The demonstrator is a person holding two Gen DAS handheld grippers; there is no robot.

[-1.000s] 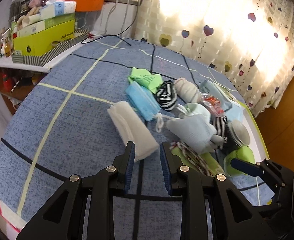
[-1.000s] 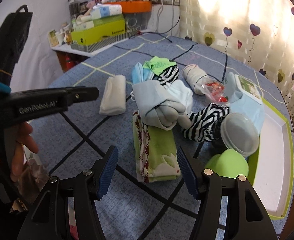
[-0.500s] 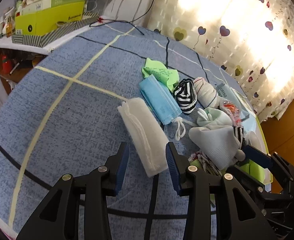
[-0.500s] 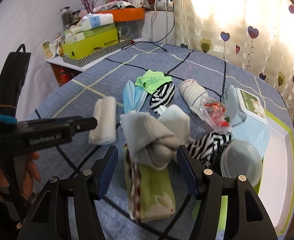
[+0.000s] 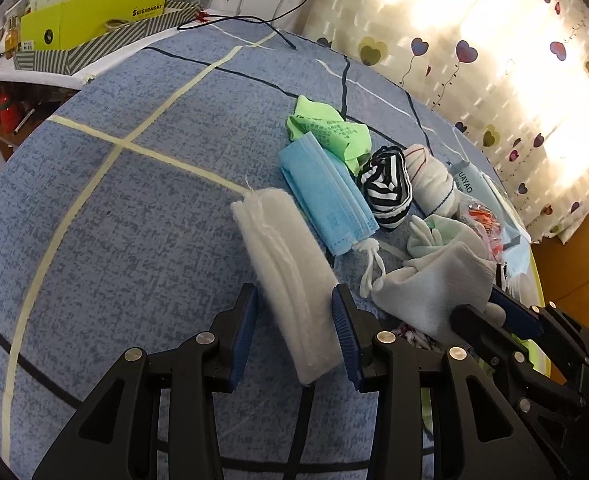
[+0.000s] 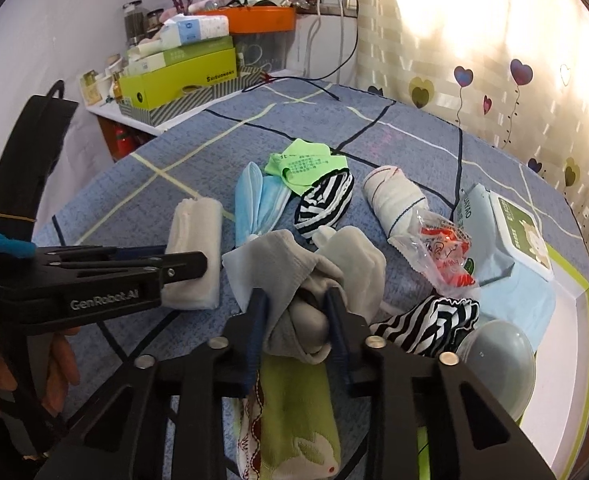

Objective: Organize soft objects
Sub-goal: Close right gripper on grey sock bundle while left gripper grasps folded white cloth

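The left claw (image 5: 294, 320) is straddling a folded white cloth (image 5: 286, 276), fingers apart, while the right claw (image 6: 296, 320) is gripping a grey sock bundle (image 6: 306, 280).

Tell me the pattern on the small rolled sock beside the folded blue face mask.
Black-and-white stripes; left wrist view shows it best.

The table cover (image 5: 126, 208) is matt, coarse-woven blue cloth, and at 12 o'clock of the left gripper (image 5: 294, 330), whose fingers are matt black plastic with ribbed blue pads, lies a fuzzy white folded cloth (image 5: 290, 276). At 1 o'clock of it the blue face mask (image 5: 326, 192) looks like pleated, papery non-woven fabric. The grey sock bundle (image 6: 306, 280) is soft ribbed knit, while at 2 o'clock of it the snack wrapper (image 6: 438, 252) is glossy, crinkled clear plastic.
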